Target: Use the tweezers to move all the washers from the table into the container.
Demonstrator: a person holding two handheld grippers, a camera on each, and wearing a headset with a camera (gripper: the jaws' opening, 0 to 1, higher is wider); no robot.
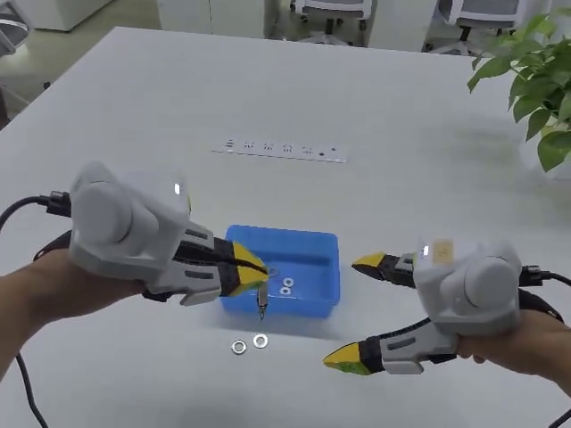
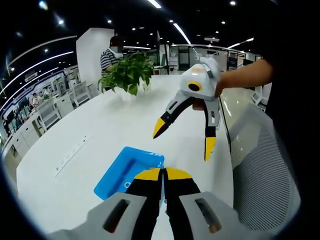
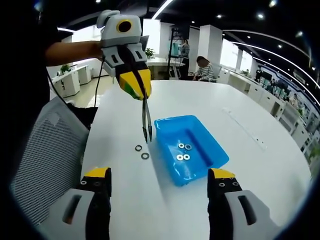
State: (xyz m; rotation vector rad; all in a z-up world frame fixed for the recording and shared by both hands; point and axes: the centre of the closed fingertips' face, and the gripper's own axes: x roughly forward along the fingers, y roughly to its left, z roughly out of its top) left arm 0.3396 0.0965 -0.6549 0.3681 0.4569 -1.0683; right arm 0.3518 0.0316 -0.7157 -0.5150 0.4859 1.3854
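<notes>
On the white table (image 1: pixel 268 89), just outside the near wall of the blue container (image 3: pixel 205 150): two loose washers (image 3: pixel 145 156) to go, lying close together. Can't tell if they touch. Four washers (image 3: pixel 179 157) are already in the container, clustered mid-floor.

Left gripper (image 1: pixel 254 267) is clamped down on the tweezers (image 3: pixel 146 120). Tips point down and hang over the table between the loose washers and the container wall. I see nothing between the tips. Right gripper (image 1: pixel 355 310) is spread wide, empty, off to the side and well clear.

Risks, my read:
- Washers lie flat on a smooth top. If the tips come down too steep they'll likely skate off the rim and flick a washer away, or shove it into its neighbour.
- Squeeze is second-hand: gripper presses tweezers, tweezers press washer. Too much and the tines can cross and ping the washer out. Too little and it drops on the lift.
- Tips sit right by the container wall. A sideways correction could bump and shift the container, since nothing braces it.
- The carry over the wall is short, but a washer pinched by one edge can swing loose and land outside.
</notes>
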